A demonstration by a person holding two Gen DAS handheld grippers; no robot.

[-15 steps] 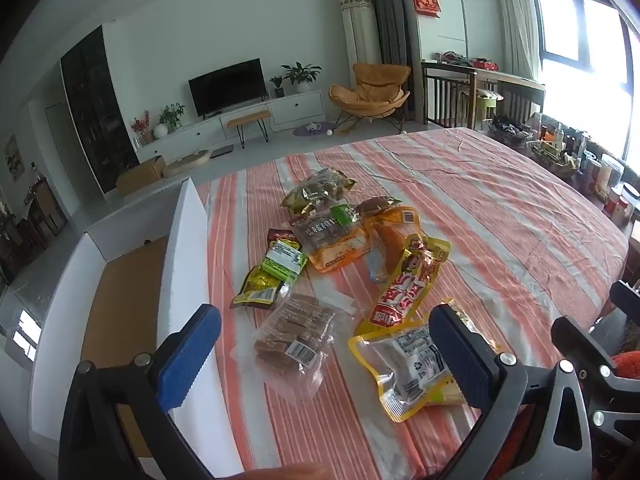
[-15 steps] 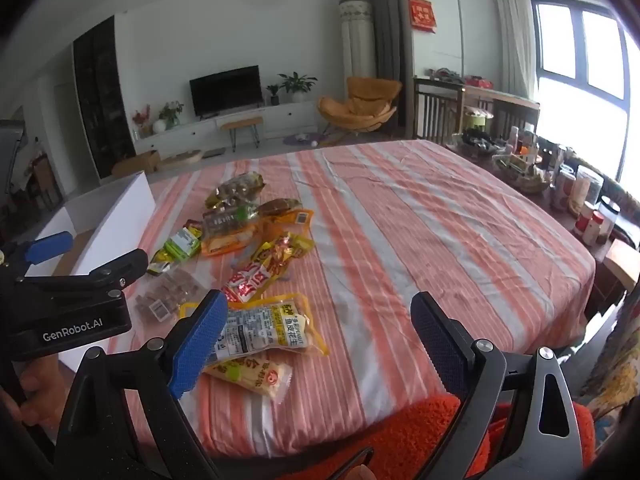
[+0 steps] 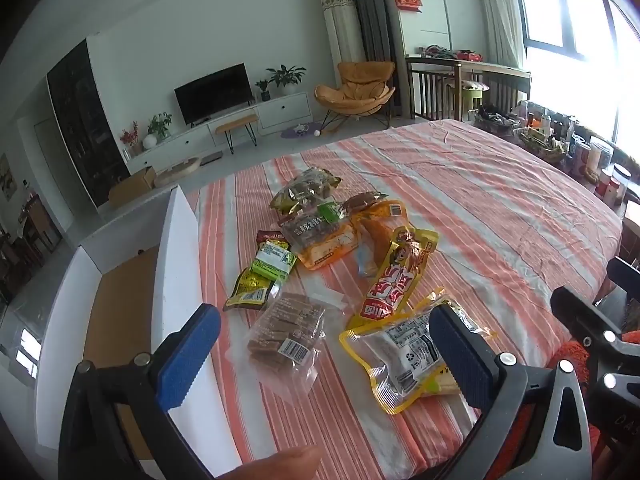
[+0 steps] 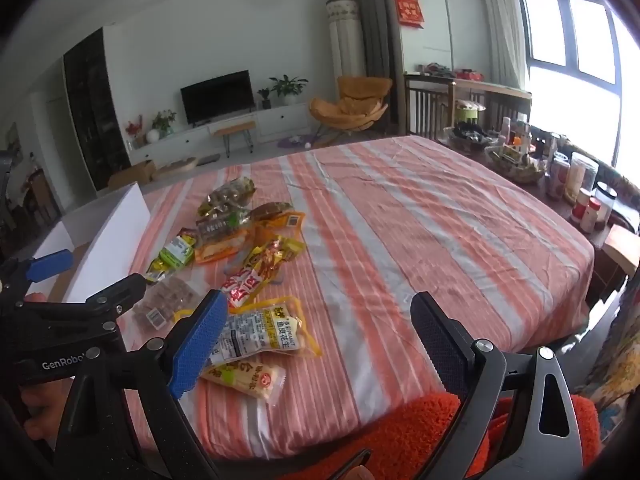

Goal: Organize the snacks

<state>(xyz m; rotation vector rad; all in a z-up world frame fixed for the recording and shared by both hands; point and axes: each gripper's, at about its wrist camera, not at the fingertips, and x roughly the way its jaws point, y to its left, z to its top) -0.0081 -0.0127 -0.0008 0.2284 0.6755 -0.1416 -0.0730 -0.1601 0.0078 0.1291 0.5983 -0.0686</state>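
Change since half a second ago: almost none; snack heap in the same layout, both views framed nearly as before, no packet lifted or shifted.
Left gripper (image 3: pixel 324 354): blue pads spread as wide as they go, nothing between them, hovering above the near edge of the table, tilted down toward the heap.
Right gripper (image 4: pixel 316 340): likewise gaping, empty, poised over the striped tablecloth (image 4: pixel 420 220) to the right of the packets.
Snacks: loose pile on the left half of the table; clear pack of brown bars (image 3: pixel 286 330) and yellow-edged peanut pouch (image 3: pixel 404 354) nearest the left gripper, red-and-yellow sausage pack (image 3: pixel 394 276) just beyond, green packet (image 3: pixel 272 260) and orange bag (image 3: pixel 320 240) further back, partly overlapping.
Second pale packet (image 4: pixel 246 374): tucked under the near edge of the peanut pouch.
White box (image 3: pixel 176 280): open, brown floor bare, standing at the table's left side right beside the heap; likely the place for the snacks.
Meaning for the task: sorting apparently not yet begun, every packet out on the cloth, none in the box.
Likely next: lowering onto the bar pack or the peanut pouch, both close under the left pads.
Risk: slick, flat film, prone to slipping from a shallow pinch.
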